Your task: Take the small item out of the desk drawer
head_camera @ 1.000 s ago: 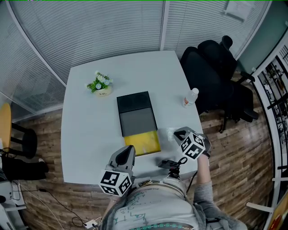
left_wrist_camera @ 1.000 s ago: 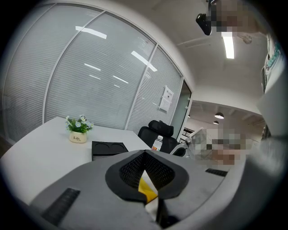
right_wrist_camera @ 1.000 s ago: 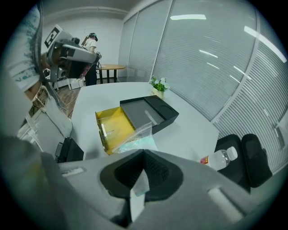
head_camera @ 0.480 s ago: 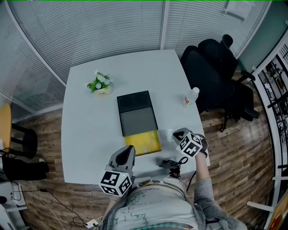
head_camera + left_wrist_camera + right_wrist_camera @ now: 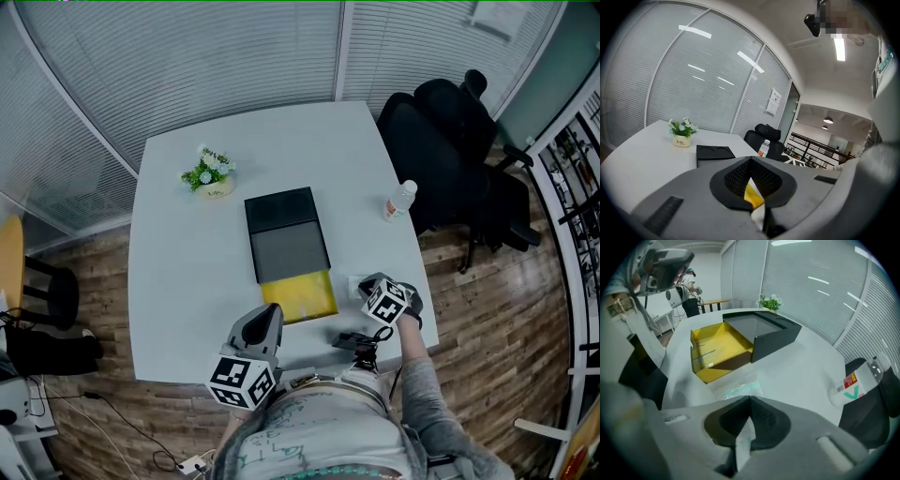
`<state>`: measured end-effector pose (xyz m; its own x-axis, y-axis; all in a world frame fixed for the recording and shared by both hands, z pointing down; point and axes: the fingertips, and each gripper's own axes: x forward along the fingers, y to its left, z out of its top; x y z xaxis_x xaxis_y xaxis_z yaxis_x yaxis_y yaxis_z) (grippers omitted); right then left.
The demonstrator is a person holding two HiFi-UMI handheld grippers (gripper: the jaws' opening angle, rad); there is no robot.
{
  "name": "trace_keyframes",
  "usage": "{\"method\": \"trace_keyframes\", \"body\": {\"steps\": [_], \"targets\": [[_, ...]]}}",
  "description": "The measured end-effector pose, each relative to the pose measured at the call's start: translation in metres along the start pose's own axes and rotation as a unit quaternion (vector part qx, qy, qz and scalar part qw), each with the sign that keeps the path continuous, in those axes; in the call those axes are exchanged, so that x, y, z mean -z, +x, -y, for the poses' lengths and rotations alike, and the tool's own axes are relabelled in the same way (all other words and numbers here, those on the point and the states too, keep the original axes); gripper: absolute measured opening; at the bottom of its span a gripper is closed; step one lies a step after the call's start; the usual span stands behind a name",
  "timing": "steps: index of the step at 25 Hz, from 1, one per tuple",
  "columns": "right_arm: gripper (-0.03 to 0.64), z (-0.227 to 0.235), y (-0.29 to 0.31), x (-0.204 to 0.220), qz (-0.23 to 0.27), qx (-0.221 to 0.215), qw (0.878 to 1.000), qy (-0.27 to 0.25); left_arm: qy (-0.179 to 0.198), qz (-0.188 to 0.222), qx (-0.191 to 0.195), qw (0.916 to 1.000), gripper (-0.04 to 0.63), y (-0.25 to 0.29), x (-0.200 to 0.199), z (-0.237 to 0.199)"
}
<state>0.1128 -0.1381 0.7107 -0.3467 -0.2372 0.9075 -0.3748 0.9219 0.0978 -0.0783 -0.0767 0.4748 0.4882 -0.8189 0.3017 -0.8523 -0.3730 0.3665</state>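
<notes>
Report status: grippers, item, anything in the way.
Right gripper jaws shut on packet, low over table beside drawer. Left gripper jaws shut, empty. Drawer open, nothing blocking.

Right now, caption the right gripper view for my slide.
Right gripper, jaws shut on clear plastic packet, over white table beside open yellow drawer.

Packet [image 5: 739, 390] half behind right fingers [image 5: 730, 423]

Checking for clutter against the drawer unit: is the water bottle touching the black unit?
Apart. The head view shows a broad strip of bare table between the water bottle and the black unit.
</notes>
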Motion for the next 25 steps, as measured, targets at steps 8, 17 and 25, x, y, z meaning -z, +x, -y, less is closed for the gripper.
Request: {"method": "trace_keyframes", "body": {"steps": [8,17,25], "targets": [[0.003,-0.006,0.023,0.013,-0.027,-0.02,0.999,0.001,0.0,-0.005,0.003,1.0,-0.003,0.004,0.002,0.001],[0.003,-0.005,0.025,0.01,-0.039,-0.034,0.999,0.007,-0.003,-0.012,0.012,0.9999,-0.003,0.009,0.006,0.005],[0.003,-0.003,0.024,0.01,-0.041,-0.024,0.999,0.006,-0.004,-0.014,0.013,0.9998,-0.003,0.01,0.008,0.005]]}}
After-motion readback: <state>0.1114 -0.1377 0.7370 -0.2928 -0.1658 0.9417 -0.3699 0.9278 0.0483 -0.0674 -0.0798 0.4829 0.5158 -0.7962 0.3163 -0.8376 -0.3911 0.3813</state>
